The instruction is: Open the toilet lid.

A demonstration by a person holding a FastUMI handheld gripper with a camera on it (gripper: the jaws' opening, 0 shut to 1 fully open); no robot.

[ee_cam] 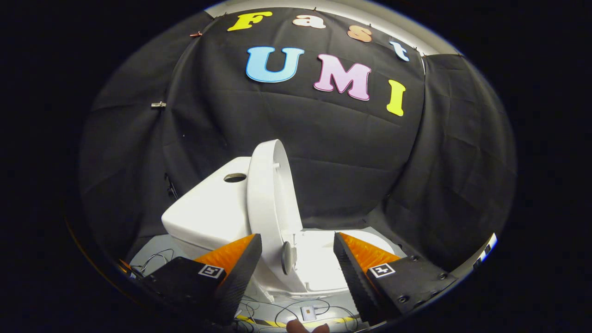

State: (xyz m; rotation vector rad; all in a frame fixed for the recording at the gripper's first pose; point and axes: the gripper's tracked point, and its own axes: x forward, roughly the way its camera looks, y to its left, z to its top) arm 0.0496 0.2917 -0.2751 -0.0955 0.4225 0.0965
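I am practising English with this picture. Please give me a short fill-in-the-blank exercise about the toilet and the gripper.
1. The toilet lid stands ____, leaning against the tank.
2. The gripper has its fingers ____, holding nothing.
3. The seat lies ____ on the bowl.

Missing words: raised; open; down

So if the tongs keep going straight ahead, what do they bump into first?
Probably the raised toilet lid, standing up just ahead of the open tongs, slightly toward the left finger. Depth is hard to judge; the seat lies close below.
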